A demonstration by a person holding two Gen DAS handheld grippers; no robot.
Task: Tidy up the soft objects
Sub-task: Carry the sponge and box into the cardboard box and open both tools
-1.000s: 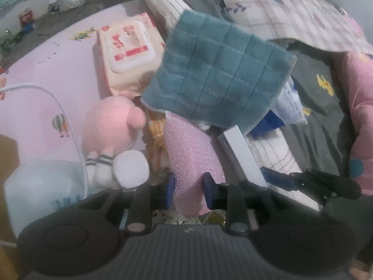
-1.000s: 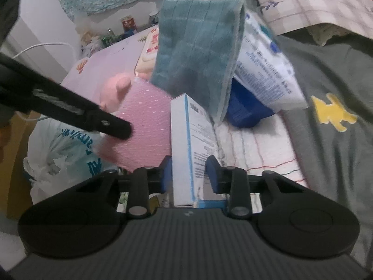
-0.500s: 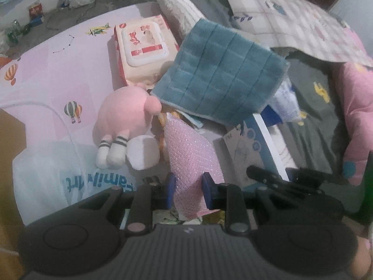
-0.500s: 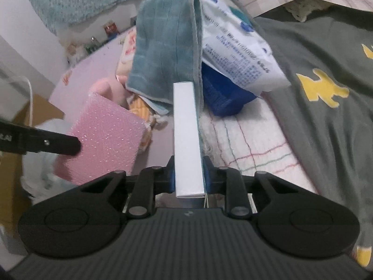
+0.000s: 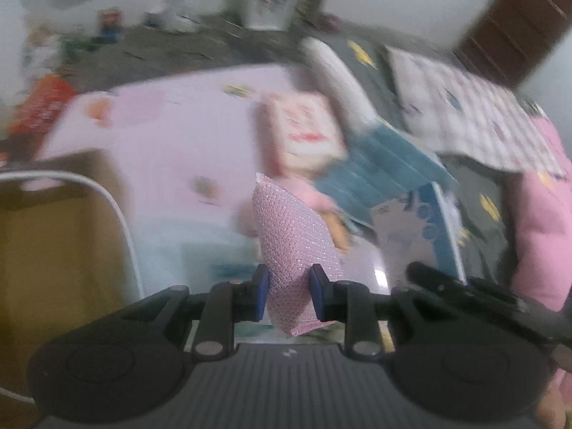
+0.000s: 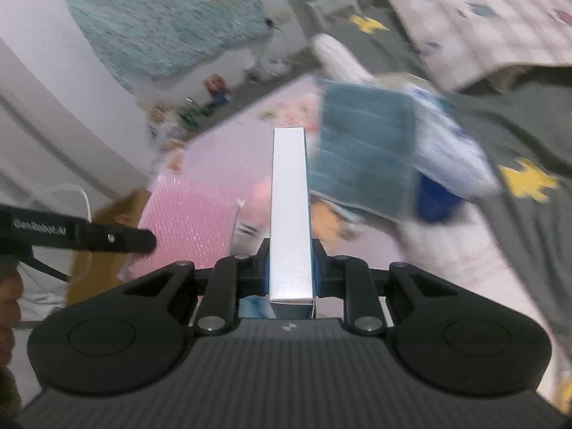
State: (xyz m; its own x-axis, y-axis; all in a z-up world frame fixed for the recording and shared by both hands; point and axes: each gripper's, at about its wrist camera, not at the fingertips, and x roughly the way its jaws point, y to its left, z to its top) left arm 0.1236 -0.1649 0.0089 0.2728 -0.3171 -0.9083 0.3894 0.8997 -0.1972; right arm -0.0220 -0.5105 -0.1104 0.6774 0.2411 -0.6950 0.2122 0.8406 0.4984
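- The left gripper (image 5: 289, 291) is closed on a pink sparkly sponge pad (image 5: 295, 250); its blue pads pinch the pad's lower part, and the rest stands up past the fingertips, clear of the bed.
- The right gripper (image 6: 290, 264) is clamped narrowly on a white and blue carton (image 6: 289, 211), held edge-on so that its thin white side faces the right wrist camera.
- In the left wrist view the same carton's printed face (image 5: 414, 228) shows just right of the sponge pad, with the right gripper's black finger (image 5: 447, 286) below it.
- In the right wrist view the sponge pad (image 6: 189, 221) hangs just left of the carton, the left gripper's black finger (image 6: 107, 237) across its lower left corner.
- A teal quilted cloth (image 6: 364, 153) lies on the bed beyond the carton, to its right, draped over a white and blue plastic pack (image 6: 450, 150).
- A pink plush toy (image 6: 262, 189) shows in part behind the carton, blurred.
- A wet-wipes pack (image 5: 304, 132) lies on the pink bed sheet (image 5: 171, 121), beyond the sponge pad.
- A brown cardboard box (image 5: 60, 250) with a white cable (image 5: 118, 214) arching over it sits left of the sponge pad.
- Both views are smeared by motion, so fine detail is lost.
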